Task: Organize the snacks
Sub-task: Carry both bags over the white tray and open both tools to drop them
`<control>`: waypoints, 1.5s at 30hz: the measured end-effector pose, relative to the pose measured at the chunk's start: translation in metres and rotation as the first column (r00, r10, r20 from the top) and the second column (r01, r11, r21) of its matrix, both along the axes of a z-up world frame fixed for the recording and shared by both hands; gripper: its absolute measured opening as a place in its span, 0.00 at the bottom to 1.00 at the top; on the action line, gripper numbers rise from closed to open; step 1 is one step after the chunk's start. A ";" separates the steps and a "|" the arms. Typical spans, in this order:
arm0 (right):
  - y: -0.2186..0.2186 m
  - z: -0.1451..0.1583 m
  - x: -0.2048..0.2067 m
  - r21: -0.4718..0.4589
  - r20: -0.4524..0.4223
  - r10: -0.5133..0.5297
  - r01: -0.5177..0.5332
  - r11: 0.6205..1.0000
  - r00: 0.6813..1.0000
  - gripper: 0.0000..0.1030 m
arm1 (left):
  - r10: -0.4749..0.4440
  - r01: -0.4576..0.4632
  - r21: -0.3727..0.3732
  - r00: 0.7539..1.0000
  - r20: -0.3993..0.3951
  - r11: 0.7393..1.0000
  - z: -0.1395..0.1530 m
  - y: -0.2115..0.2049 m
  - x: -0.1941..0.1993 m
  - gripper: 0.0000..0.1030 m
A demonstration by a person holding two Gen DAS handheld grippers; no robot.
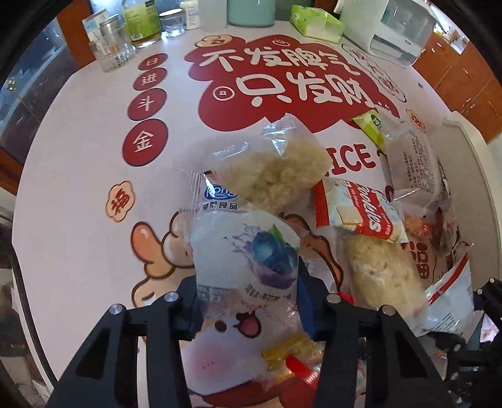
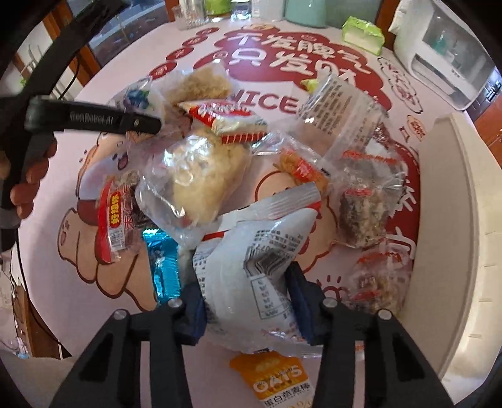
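A pile of wrapped snacks lies on a white-and-red printed table mat (image 1: pixel 78 194). My left gripper (image 1: pixel 248 301) is shut on a white blueberry-print packet (image 1: pixel 244 251), with a pad pressing each side. Beyond it lie a clear bag of rice crisps (image 1: pixel 276 169) and a red-and-white cookie packet (image 1: pixel 360 213). My right gripper (image 2: pixel 248 298) is shut on a white packet with printed text (image 2: pixel 251 251), pinched at its middle. An orange oats bar (image 2: pixel 276 379) lies under it and a blue foil packet (image 2: pixel 163 263) to its left. In the right wrist view a hand (image 2: pixel 28 175) holds the left gripper's handle.
A white tray wall (image 2: pixel 455 219) runs along the right side of the pile. Glass jars (image 1: pixel 113 47), a teal container (image 1: pixel 251 12), a green tissue pack (image 1: pixel 317 22) and a white appliance (image 1: pixel 392 34) stand along the far edge. The mat's left part is bare.
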State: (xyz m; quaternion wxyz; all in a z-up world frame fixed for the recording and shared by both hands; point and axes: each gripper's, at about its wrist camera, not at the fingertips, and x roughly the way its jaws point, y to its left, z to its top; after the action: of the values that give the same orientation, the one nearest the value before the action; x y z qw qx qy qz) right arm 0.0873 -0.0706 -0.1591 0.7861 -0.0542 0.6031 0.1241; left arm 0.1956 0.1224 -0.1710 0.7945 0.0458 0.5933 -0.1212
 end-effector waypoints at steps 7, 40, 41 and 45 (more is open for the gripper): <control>-0.016 0.035 -0.006 0.046 0.063 -0.058 0.056 0.997 0.996 0.43 | 0.006 -0.005 -0.016 0.998 0.061 1.000 0.042 -0.001 -0.035 0.45; -0.294 0.133 -0.074 0.047 0.258 -0.409 0.412 0.910 0.875 0.45 | -0.257 0.272 -0.037 0.940 0.222 0.962 0.124 -0.366 -0.121 0.47; -0.300 0.131 -0.073 0.042 0.256 -0.403 0.406 0.913 0.879 0.45 | -0.251 0.264 -0.034 0.944 0.216 0.964 0.121 -0.371 -0.121 0.47; -0.318 0.122 -0.073 0.040 0.240 -0.384 0.386 0.922 0.892 0.45 | -0.235 0.241 -0.014 0.956 0.176 0.970 0.106 -0.389 -0.120 0.47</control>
State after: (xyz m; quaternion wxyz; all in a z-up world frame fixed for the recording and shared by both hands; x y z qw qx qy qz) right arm 0.0139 -0.3886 -0.0367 0.8627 0.0482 0.5015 -0.0440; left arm 0.0753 -0.2668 -0.0646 0.8233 0.1130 0.5101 -0.2219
